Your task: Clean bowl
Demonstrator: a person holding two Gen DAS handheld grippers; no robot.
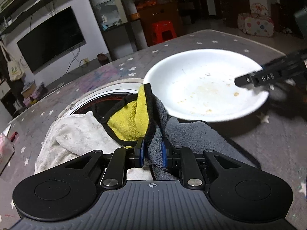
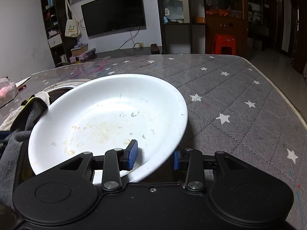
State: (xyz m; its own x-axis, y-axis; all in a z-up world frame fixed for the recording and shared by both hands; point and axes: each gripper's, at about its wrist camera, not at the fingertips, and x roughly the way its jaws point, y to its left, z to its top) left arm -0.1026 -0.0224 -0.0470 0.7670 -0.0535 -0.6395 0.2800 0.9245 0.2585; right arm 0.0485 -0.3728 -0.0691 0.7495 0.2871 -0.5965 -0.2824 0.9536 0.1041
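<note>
The right tongs (image 2: 155,157) clamp the bowl (image 2: 107,122) rim, the left tongs (image 1: 152,153) pinch the cloth (image 1: 153,130), which should press firmly over the stains.

Wall television (image 2: 113,12), red stool (image 2: 224,43)

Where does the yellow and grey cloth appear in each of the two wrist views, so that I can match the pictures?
Left wrist view: the cloth is at centre, low, running up to the near-left rim of the white bowl.
Right wrist view: the cloth is at the far left edge, against the bowl's left rim; mostly grey shows, with a little yellow on top.
Shared landmark: the wall television.
</note>
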